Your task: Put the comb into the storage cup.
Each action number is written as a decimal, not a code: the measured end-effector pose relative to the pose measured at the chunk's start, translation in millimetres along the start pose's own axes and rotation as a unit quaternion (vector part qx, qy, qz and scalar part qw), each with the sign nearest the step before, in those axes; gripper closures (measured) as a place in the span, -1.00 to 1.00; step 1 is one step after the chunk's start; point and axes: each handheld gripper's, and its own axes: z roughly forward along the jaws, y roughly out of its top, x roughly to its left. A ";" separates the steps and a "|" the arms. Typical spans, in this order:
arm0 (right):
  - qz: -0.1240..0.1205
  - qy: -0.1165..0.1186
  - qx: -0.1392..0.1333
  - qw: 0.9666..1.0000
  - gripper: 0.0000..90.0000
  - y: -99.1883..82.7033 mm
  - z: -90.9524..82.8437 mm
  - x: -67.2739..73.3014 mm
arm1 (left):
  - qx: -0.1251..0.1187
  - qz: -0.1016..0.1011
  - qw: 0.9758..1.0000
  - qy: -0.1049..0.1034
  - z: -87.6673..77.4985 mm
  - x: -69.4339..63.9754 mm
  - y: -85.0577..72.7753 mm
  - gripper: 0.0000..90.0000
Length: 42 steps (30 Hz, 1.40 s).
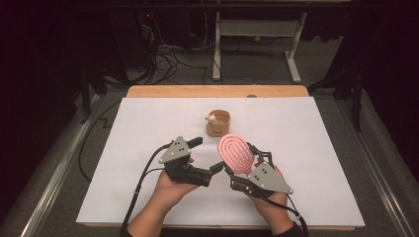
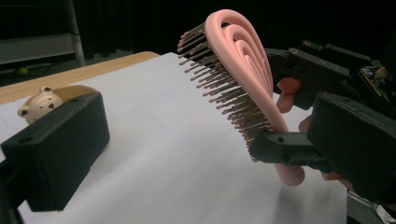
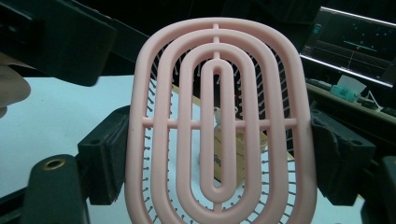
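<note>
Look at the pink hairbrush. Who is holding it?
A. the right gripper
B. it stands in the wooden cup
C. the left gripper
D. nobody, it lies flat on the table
A: the right gripper clamps the pink hairbrush by its edges, lifted off the white table.

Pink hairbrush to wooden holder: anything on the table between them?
Nothing. In the high view, bare white table separates the pink hairbrush, clamped in the right gripper, from the wooden holder behind it.
</note>
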 end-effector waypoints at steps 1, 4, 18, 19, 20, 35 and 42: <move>-0.003 0.001 0.000 1.000 -0.55 0.4 0.1 0.9 | 0.001 -0.001 1.000 -0.002 0.2 0.0 0.0 -1.00; -0.005 0.007 0.000 1.000 -0.55 1.2 0.4 3.9 | 0.003 -0.001 1.000 -0.006 0.8 -0.7 0.0 -1.00; -0.022 0.019 -0.003 1.000 -0.55 3.2 2.2 17.6 | 0.008 -0.001 1.000 -0.015 3.8 -4.4 -0.4 -1.00; -0.023 0.019 -0.002 1.000 -0.55 3.5 2.1 18.3 | 0.008 -0.001 1.000 -0.016 4.0 -4.6 -0.5 -1.00; -0.026 0.022 -0.002 0.999 -0.55 3.9 2.1 19.7 | 0.009 -0.002 1.000 -0.017 4.1 -4.7 -0.5 -1.00; -0.042 0.027 -0.010 0.999 -0.55 6.0 1.4 26.7 | 0.016 -0.012 1.000 -0.024 7.1 -4.0 -2.7 -1.00; -0.042 0.028 -0.011 0.999 -0.55 5.9 1.6 26.5 | 0.025 -0.024 0.999 -0.031 9.5 -0.1 -5.8 -1.00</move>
